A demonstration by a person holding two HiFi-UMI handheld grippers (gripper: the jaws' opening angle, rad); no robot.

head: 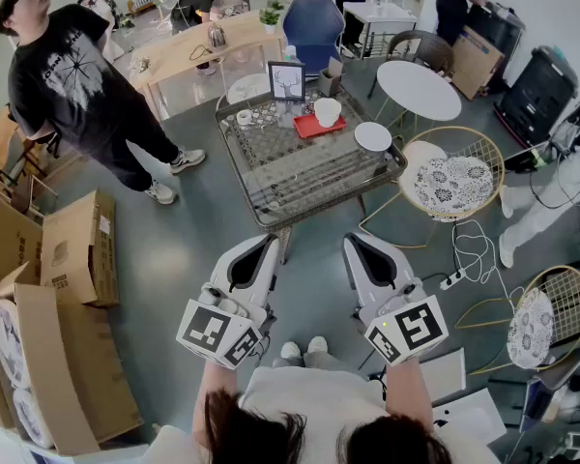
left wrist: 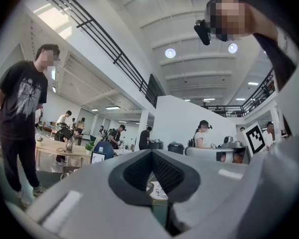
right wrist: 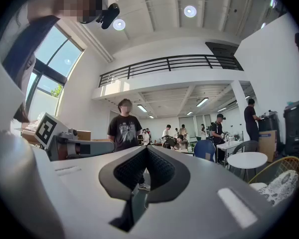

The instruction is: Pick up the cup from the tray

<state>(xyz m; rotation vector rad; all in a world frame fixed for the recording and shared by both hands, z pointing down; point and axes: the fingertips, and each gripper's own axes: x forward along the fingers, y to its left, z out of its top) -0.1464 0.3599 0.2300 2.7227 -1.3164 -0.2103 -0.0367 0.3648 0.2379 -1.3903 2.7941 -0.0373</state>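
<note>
A white cup (head: pixel 327 111) stands on a small red tray (head: pixel 312 129) at the far side of a wire-topped table (head: pixel 309 177). Both grippers are held low in front of me, well short of the table and pointing toward it. My left gripper (head: pixel 270 244) is shut with nothing in it, and its jaws meet at the tip (left wrist: pixel 152 152). My right gripper (head: pixel 352 241) is likewise shut and empty (right wrist: pixel 147 148). The cup and tray do not show in either gripper view.
On the table also stand a picture frame (head: pixel 286 80), a white round plate (head: pixel 372 136) and a small white dish (head: pixel 245 117). A person in a black T-shirt (head: pixel 72 75) stands left. Cardboard boxes (head: pixel 72 249) lie at left; a wire chair (head: pixel 451 182) at right.
</note>
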